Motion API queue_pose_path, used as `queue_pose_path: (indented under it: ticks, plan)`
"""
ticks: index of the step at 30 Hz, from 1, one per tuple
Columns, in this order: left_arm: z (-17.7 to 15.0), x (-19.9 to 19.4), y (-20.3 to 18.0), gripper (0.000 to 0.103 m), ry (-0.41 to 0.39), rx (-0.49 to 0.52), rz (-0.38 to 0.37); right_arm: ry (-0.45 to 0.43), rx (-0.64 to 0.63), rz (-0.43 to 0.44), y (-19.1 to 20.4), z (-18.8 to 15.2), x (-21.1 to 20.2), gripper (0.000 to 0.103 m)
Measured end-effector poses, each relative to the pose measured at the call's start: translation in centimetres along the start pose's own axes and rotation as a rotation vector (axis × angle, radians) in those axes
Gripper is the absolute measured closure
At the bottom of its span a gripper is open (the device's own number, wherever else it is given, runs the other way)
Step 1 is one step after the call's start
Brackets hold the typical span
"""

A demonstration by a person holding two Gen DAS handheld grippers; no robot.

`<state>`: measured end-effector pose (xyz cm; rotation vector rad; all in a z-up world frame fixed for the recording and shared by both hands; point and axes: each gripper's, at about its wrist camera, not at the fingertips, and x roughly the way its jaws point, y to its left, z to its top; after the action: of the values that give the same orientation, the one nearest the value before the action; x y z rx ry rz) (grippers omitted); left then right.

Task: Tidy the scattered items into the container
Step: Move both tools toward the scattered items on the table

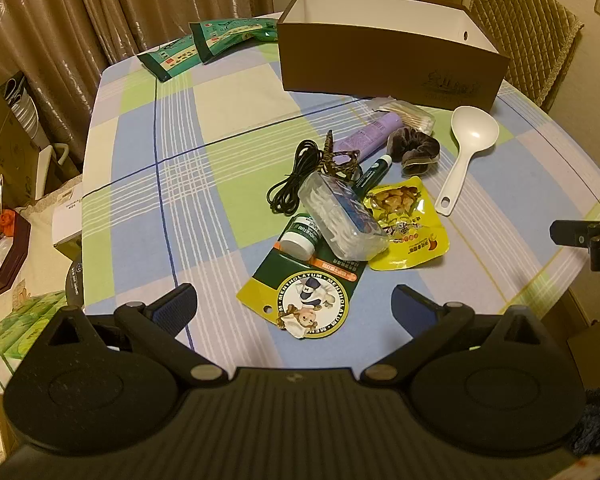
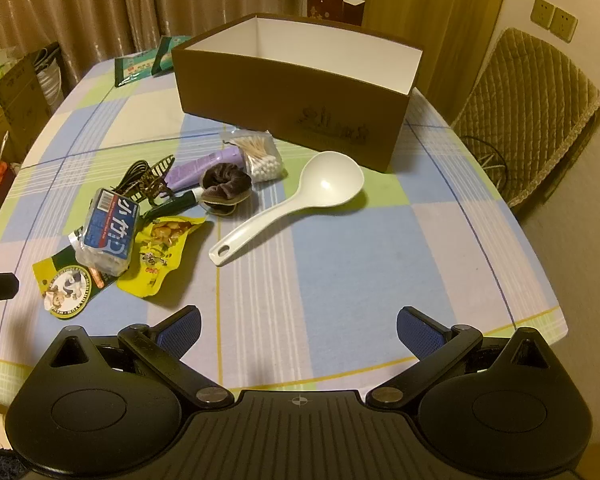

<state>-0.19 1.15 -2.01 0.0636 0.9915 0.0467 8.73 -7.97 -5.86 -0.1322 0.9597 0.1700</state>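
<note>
Nothing is yet being seen inside the brown cardboard box with the white lining (image 2: pixel 296 92): as much of its interior as is shown in the two views is bare, though the floor behind its near wall is hidden. By that judgement the tidying is only just being started, and the whole pile is still being left to move.

The scattered items are being kept in a loose heap on the checked blue, green and white tablecloth (image 2: pixel 340 264), just in front of the box. Among them are being counted a white plastic rice spoon (image 2: pixel 296 200), a clear bag of cotton swabs (image 2: pixel 258 156), a lilac plastic tube (image 2: pixel 198 166), a dark velvet scrunchie (image 2: pixel 225 184), a coiled black cord (image 1: pixel 290 184), a clear tub of floss picks with a blue label (image 2: pixel 108 236), a yellow foil snack packet (image 2: pixel 160 256) and a green and yellow carded ointment pack (image 1: pixel 306 292).

The spoon is being left flat, its long axis running diagonally in the right wrist view: bowl up, towards the box and just short of its near wall, handle end towards the camera and to the left.

The left gripper (image 1: pixel 294 304) is being held spread wide above the carded pack, with nothing pinched. The right gripper (image 2: pixel 298 326) is likewise being held fully spread over bare cloth, empty.
</note>
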Motion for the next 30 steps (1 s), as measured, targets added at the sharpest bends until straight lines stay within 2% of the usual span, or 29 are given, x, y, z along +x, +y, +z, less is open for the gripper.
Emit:
queue_pose_path:
  ticks: [24, 30]
  plan:
    - [0.9, 0.7, 0.1, 0.001, 0.037, 0.005, -0.024, 0.006, -0.006, 0.003, 0.3, 0.4, 0.6, 0.002]
    - [1.1, 1.2, 0.2, 0.001, 0.054, 0.005, -0.057, -0.045, 0.035, 0.018, -0.4, 0.7, 0.2, 0.002]
